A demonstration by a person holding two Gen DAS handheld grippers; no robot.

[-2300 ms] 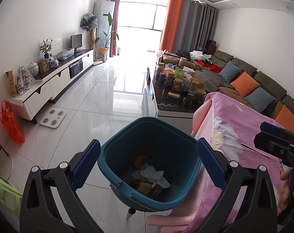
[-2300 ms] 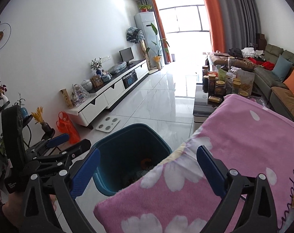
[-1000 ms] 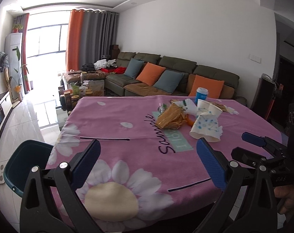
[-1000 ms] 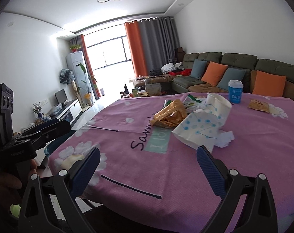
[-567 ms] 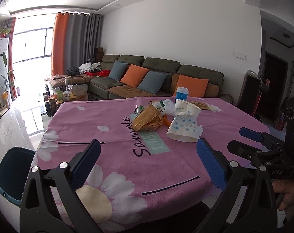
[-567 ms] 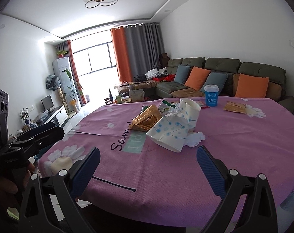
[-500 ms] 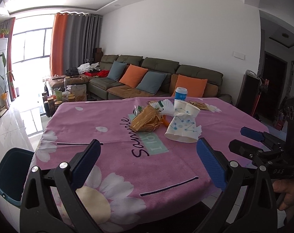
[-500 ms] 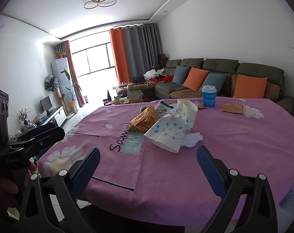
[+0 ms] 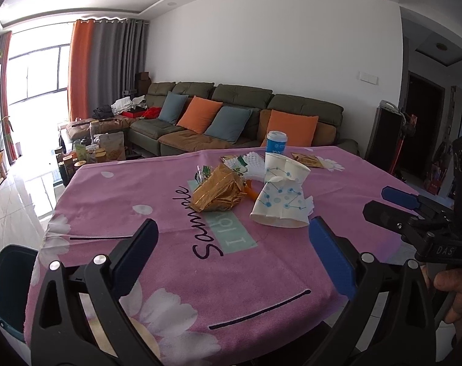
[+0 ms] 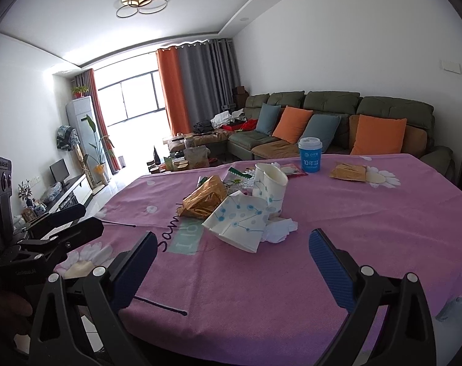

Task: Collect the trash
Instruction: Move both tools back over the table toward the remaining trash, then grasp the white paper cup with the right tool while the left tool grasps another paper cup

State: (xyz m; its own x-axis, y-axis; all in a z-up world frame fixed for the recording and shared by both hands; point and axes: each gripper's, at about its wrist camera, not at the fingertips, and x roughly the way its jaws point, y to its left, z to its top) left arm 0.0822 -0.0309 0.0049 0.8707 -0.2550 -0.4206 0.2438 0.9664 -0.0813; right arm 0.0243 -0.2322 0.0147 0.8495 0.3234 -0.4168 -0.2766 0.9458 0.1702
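Trash lies heaped mid-table on the pink flowered cloth (image 9: 261, 274): a crumpled gold wrapper (image 9: 218, 192), a flattened white paper cup with blue dots (image 9: 279, 204), an upright paper cup (image 9: 284, 167) and crumpled tissue (image 10: 279, 228). The same heap shows in the right wrist view, with the gold wrapper (image 10: 205, 198) and the flattened cup (image 10: 240, 222). My left gripper (image 9: 231, 253) is open and empty, short of the heap. My right gripper (image 10: 231, 265) is open and empty, just before the flattened cup. A teal bin (image 9: 8, 286) stands at the table's left edge.
A blue-sleeved cup (image 10: 310, 158) and a brown packet (image 10: 348, 170) sit at the table's far side. A green sofa (image 9: 231, 122) with orange and blue cushions lies behind. A cluttered coffee table (image 9: 93, 149) stands at the left. The right gripper shows in the left wrist view (image 9: 413, 210).
Both grippers swung from the teal bin round to the table, then drew closer to the trash heap. Both stayed open and empty.
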